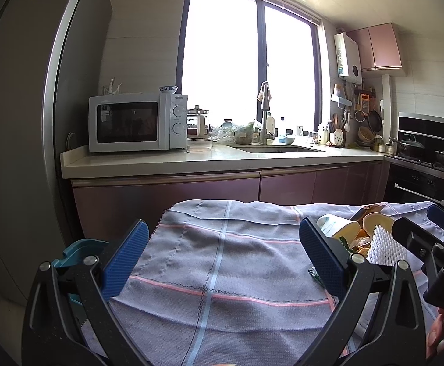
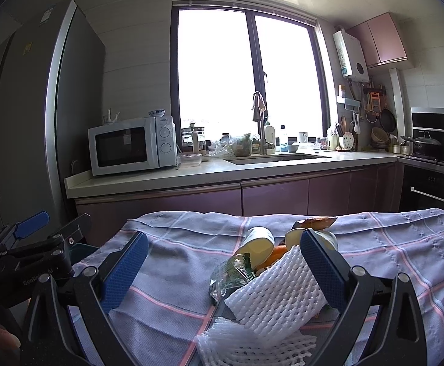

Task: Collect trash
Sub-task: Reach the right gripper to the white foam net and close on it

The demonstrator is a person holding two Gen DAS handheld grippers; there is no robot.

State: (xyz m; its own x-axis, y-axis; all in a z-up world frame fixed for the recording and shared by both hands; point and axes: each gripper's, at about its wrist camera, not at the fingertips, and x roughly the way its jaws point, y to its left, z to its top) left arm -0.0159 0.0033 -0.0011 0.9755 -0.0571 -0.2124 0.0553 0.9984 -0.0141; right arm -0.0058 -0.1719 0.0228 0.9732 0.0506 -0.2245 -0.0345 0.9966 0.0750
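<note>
Trash in a small heap on the checked cloth (image 2: 173, 262): two white foam nets (image 2: 278, 289), a shiny green wrapper (image 2: 231, 274), two tipped paper cups (image 2: 260, 241), a bit of orange peel (image 2: 275, 253).

Right gripper (image 2: 222, 277) low over the heap, jaws spread wide, nothing pinched. Front foam net between the jaws, leaning on the right one. Left gripper (image 1: 222, 262) also spread wide, only bare cloth between its jaws, heap off to its right. Teal bin (image 1: 78, 251) peeking out past the cloth's left edge.

Could go wrong:
- Soft net, easy to squash and slip out.
- Net snagging the wrapper, dragging it along.
- Cups rolling if bumped.
- Cloth bunching up if pinched too low.
- Grippers bumping, being so near.
</note>
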